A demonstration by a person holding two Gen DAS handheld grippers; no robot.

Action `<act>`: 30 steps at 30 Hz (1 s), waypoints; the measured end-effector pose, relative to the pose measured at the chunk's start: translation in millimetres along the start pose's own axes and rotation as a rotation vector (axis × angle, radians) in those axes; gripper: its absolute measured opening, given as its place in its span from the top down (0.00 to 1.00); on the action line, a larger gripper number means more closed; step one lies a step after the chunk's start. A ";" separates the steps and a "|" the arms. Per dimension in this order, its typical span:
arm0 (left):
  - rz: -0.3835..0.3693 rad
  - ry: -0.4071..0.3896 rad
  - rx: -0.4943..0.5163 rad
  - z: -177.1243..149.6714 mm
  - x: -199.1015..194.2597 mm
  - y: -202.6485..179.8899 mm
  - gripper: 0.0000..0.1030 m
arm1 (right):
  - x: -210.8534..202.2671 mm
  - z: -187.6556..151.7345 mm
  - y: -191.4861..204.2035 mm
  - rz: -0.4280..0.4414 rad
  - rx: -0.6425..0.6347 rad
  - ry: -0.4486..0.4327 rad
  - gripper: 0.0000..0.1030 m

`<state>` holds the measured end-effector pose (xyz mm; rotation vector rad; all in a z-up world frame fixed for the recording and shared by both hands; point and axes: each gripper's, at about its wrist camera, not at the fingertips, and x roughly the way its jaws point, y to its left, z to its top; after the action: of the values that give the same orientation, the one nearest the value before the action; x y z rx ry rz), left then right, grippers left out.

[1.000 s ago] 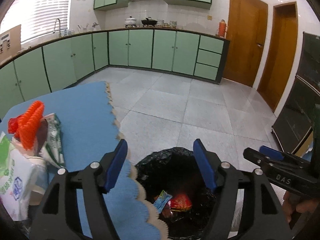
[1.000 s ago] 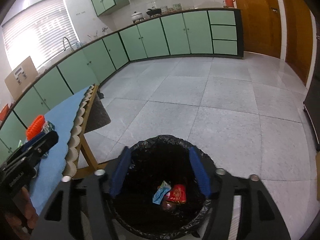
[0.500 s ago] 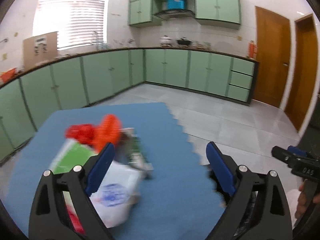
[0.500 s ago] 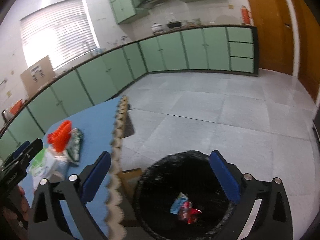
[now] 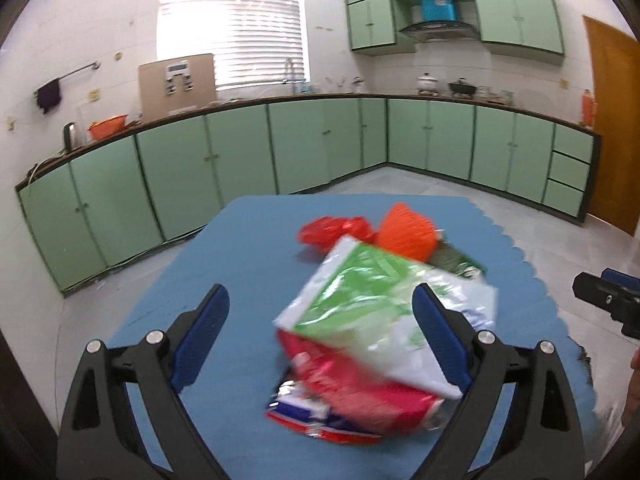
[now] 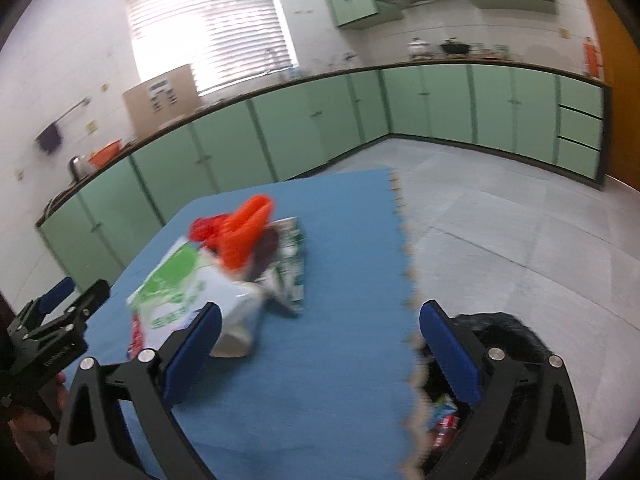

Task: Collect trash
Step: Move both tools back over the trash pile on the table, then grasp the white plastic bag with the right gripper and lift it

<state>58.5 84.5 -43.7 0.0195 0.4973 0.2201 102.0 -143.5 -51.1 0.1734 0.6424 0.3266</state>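
A pile of trash lies on the blue mat (image 5: 240,264): a white and green plastic bag (image 5: 376,308), a red snack wrapper (image 5: 348,404) under it, an orange ribbed piece (image 5: 406,232), a crumpled red wrapper (image 5: 332,232) and a dark green packet (image 5: 456,260). My left gripper (image 5: 320,332) is open and empty, just in front of the white and green bag. My right gripper (image 6: 320,344) is open and empty over the mat's right edge, right of the pile (image 6: 224,272). The black-lined bin (image 6: 480,400) with wrappers inside sits below the mat's edge.
Green kitchen cabinets (image 5: 280,152) run along the far walls. A grey tiled floor (image 6: 500,232) lies to the right of the mat. The mat's scalloped edge (image 6: 408,280) runs beside the bin. A wooden door (image 5: 612,120) stands at far right.
Both grippers have swung left from above the bin toward the trash pile on the mat. The left gripper has come close to the white and green bag. Both stay open.
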 end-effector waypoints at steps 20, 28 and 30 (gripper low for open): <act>0.079 0.033 -0.026 -26.2 27.7 56.4 0.13 | 71.5 -8.7 63.1 0.134 -0.044 0.118 0.14; 0.079 0.046 -0.028 -26.7 36.7 57.4 0.13 | 79.3 -11.1 71.3 0.196 -0.040 0.165 0.53; 0.077 0.047 -0.027 -25.8 38.1 57.2 0.13 | 77.2 -10.4 71.1 0.205 -0.037 0.158 0.60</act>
<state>67.2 147.6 -80.3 0.0071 0.5408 0.3037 136.3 -49.4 -84.0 0.1798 0.7765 0.5535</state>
